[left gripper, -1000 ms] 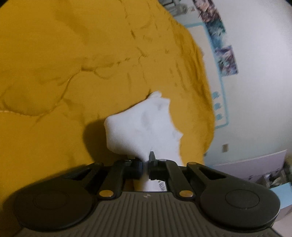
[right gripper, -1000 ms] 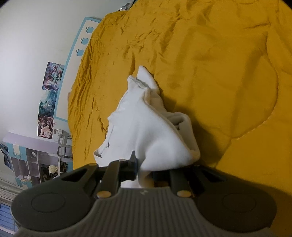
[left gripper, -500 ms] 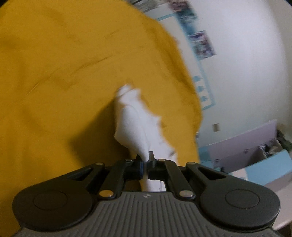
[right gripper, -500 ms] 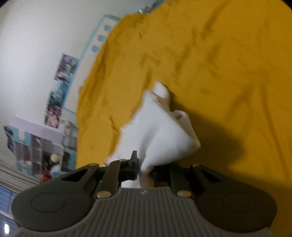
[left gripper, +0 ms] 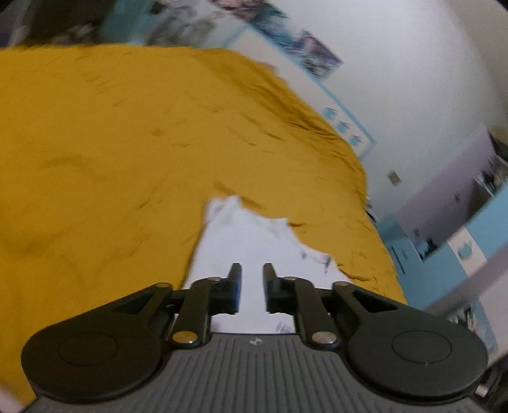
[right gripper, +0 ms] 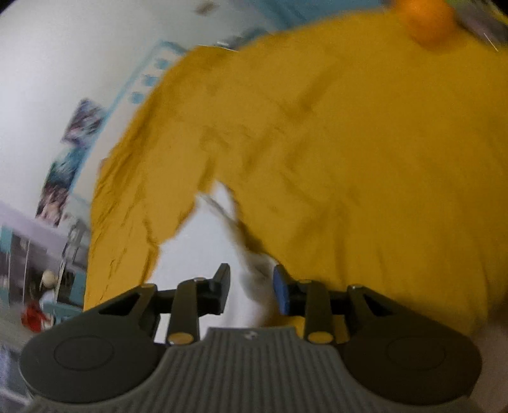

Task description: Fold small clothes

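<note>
The white garment lies on the yellow bedspread, near the edge of the bed that faces the wall, and it reaches under both cameras. In the left wrist view its far corner points up the bed and small dark marks show along its right border. In the right wrist view the same garment is blurred, and a grey fold of it rises beside the blue pad.

The left tongs stand apart with a narrow gap; their jaws have just been opening. White cloth is visible through the gap, but the pads do not press on it, as far as the picture shows. The right tongs stand apart more widely, and their jaws too have just been opening. The fold of the garment passes between them and seems to lie against the blue pad on the right; the left pad is clear of it. The blur does not let me say more about the contact.

Around the garment the bedspread is wrinkled, mostly toward the wall side. Beyond that edge of the bed is a white wall with several posters and a light blue frame. Lower along the wall stands light blue furniture, too blurred to describe. At the far end of the bed, in the right wrist view, there is an orange round thing, which I cannot identify.
</note>
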### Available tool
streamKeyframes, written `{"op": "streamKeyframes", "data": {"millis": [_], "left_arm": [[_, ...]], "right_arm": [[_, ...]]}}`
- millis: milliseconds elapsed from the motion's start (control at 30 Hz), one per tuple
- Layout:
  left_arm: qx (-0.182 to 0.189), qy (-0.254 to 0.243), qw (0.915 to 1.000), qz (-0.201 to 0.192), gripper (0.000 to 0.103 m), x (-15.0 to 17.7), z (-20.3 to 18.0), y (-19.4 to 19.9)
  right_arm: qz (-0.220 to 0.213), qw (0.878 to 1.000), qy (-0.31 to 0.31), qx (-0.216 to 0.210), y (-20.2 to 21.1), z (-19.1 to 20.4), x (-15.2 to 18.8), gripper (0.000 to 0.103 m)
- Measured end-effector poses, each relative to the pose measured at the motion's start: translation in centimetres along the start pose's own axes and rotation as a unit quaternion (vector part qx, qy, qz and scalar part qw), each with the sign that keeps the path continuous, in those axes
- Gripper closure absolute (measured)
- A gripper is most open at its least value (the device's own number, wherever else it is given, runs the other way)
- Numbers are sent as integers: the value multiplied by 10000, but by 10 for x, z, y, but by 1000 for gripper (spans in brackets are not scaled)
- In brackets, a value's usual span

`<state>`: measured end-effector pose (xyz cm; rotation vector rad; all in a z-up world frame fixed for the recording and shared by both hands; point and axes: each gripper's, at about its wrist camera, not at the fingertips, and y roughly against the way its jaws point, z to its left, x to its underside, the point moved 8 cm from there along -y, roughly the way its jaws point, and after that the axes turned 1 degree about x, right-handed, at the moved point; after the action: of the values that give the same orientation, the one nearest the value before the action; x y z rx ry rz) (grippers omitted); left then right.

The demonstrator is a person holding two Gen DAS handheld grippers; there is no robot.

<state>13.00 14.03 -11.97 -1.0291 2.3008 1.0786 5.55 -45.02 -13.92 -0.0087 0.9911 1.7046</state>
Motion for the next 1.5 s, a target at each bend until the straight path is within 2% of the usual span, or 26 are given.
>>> {"op": "streamKeyframes", "data": {"millis": [33,100,200,267,300,333,367,400,467,500,533,633,833,900,933,967,1000,1033,1133,1200,1267,1400,1500], "left_arm": [[55,-129,9999,30,78,-5,-7,-12],[-105,-192,9998,-32,72,-16,-13,-37],[-30,-339,9994,-22,63,-31,-17,-76],[69,-360,9988,316,63,-36,-16,-113],[44,-220,9985,503,63,-36,-11,-132],[-100,-86,9979,636,63,-36,-3,-148],[-266,71,9967,762,63,-33,7,-160],[-485,198,9941,954,63,-29,18,-172],[-781,138,9902,1147,64,-22,35,-185],[-890,130,9887,1197,73,-18,42,-188],[-895,185,9878,1262,73,-13,47,-191],[-721,355,9884,1288,73,-6,55,-192],[-421,541,9890,1313,73,-12,60,-190],[-512,446,9893,1289,73,-22,58,-181],[-571,347,9899,1251,72,-27,55,-176],[-622,220,9907,1193,71,-30,47,-170],[-621,42,9916,1134,68,-32,36,-163],[-613,-163,9919,1096,63,-32,24,-154],[-676,-935,9876,1064,54,-20,-17,-133],[-775,-1587,9790,1014,47,-3,-43,-112],[-783,-1921,9735,962,42,16,-61,-94],[-816,-2035,9707,987,42,52,-74,-68],[-962,-2003,9683,1141,42,69,-72,-66]], "right_arm": [[-74,9997,235,-79,-4,15,-6,75],[-233,9971,708,-126,-18,44,-12,72],[-211,9904,1322,-354,-56,80,-16,68],[-9,9866,1571,-432,-88,89,-15,69],[129,9862,1605,-389,-108,90,-14,67],[340,9849,1656,-370,-127,91,-11,67],[557,9848,1629,-228,-144,86,-9,69],[704,9850,1574,-8,-158,79,-8,67],[876,9819,1671,194,-176,66,-5,69],[866,9810,1696,361,-181,57,-5,69],[884,9804,1707,440,-186,52,-5,71],[869,9836,1499,502,-193,34,-11,81],[840,9930,790,244,-194,21,-15,85],[856,9907,997,350,-193,29,-14,84],[833,9888,1169,417,-188,38,-14,81],[764,9867,1365,450,-181,49,-13,72],[645,9844,1578,427,-171,63,-13,68],[518,9811,1835,321,-159,79,-9,67],[408,9706,2372,-66,-124,122,17,66],[514,9600,2743,-246,-105,145,45,66],[656,9469,3118,-429,-87,163,81,64],[992,9288,3522,-588,-69,167,136,63],[1133,9282,3513,-464,-66,154,153,62]]}}
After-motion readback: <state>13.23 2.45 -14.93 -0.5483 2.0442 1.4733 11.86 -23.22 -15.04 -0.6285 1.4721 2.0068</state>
